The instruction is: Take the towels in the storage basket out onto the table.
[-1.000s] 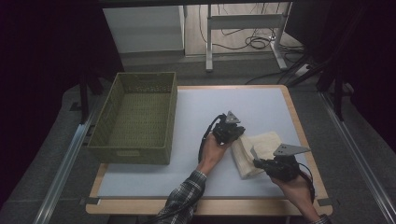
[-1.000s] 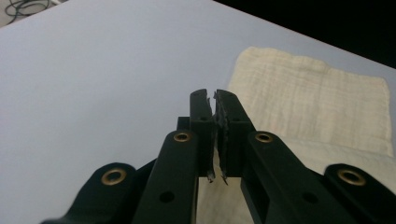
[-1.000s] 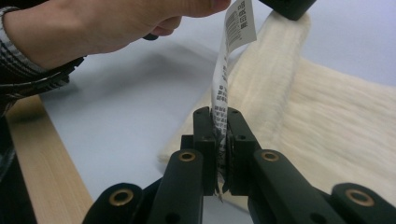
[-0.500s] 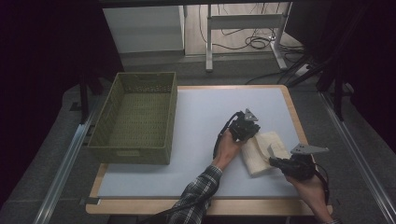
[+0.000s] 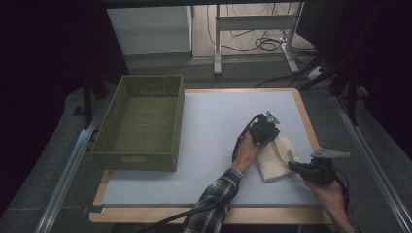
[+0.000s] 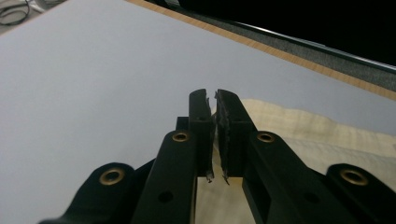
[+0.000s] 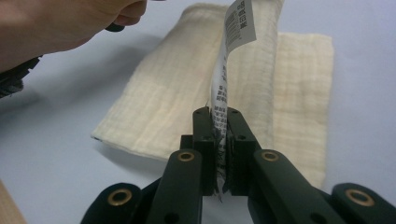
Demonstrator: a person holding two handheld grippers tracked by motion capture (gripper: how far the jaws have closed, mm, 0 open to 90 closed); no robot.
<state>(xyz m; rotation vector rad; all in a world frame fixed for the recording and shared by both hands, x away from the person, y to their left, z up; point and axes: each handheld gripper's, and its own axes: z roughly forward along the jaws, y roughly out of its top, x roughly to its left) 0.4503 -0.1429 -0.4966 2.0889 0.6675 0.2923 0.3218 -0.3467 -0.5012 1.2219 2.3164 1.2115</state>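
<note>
One cream cloth [image 5: 278, 158] is lying folded on the counter [image 5: 204, 126] at its right side, between two grippers. The right gripper [image 7: 219, 122] is pinching the cloth's one white tag [image 7: 239, 21]; the left gripper [image 6: 215, 100], fingers nearly together, is hovering over the cloth's edge, gripping nothing. One basket [image 5: 141, 124] is sitting at the left.

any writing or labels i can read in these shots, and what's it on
White care tag on the cream cloth, pinched in the right gripper: rows of dark print, too small and blurred to read.
Woven basket: no writing to be seen.
Left gripper: no writing to be seen on it.
</note>
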